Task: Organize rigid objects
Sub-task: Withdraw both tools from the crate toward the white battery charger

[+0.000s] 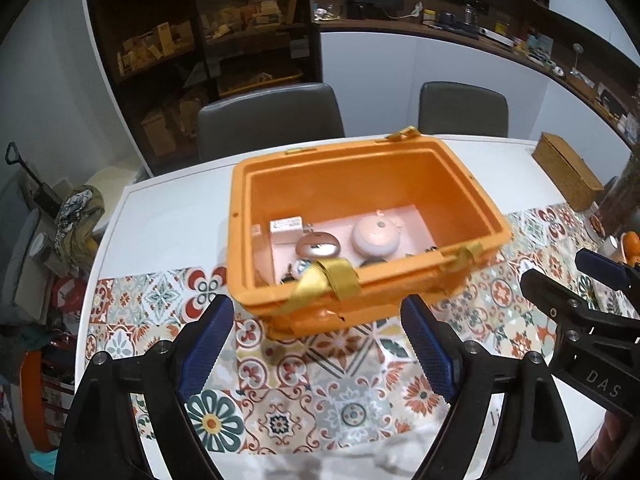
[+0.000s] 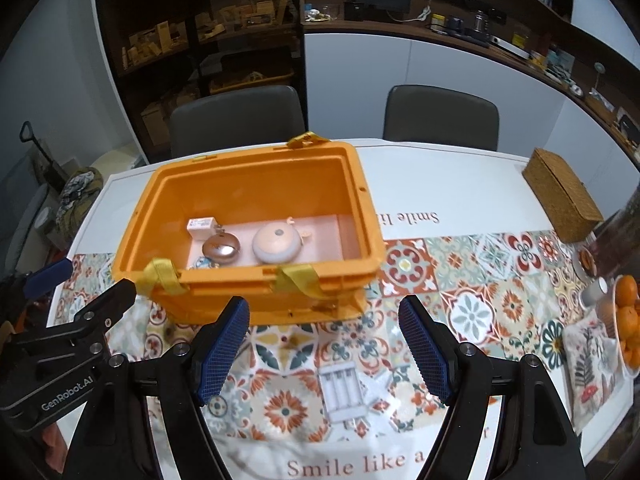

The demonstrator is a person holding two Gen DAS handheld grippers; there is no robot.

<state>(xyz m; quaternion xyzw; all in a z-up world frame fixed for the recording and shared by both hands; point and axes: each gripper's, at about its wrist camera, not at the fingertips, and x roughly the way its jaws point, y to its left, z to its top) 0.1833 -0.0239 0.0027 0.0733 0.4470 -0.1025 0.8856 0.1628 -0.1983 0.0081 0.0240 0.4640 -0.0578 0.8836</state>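
Observation:
An open orange plastic crate [image 1: 360,288] with gold straps stands on the patterned table runner; it also shows in the right wrist view [image 2: 256,300]. Inside lie a white round dome object [image 1: 375,236] [image 2: 277,245], a shiny copper round object [image 1: 318,245] [image 2: 221,249], a small white box [image 1: 285,225] [image 2: 202,225] and a small bluish piece [image 1: 300,268]. My left gripper [image 1: 318,348] is open and empty just in front of the crate. My right gripper [image 2: 324,344] is open and empty in front of the crate's right corner.
A clear battery case [image 2: 345,394] lies on the runner between the right fingers. A wicker box [image 2: 562,194] stands at the back right. A bowl of oranges [image 2: 628,320] and cups stand at the right edge. Two grey chairs [image 2: 236,120] stand behind the table.

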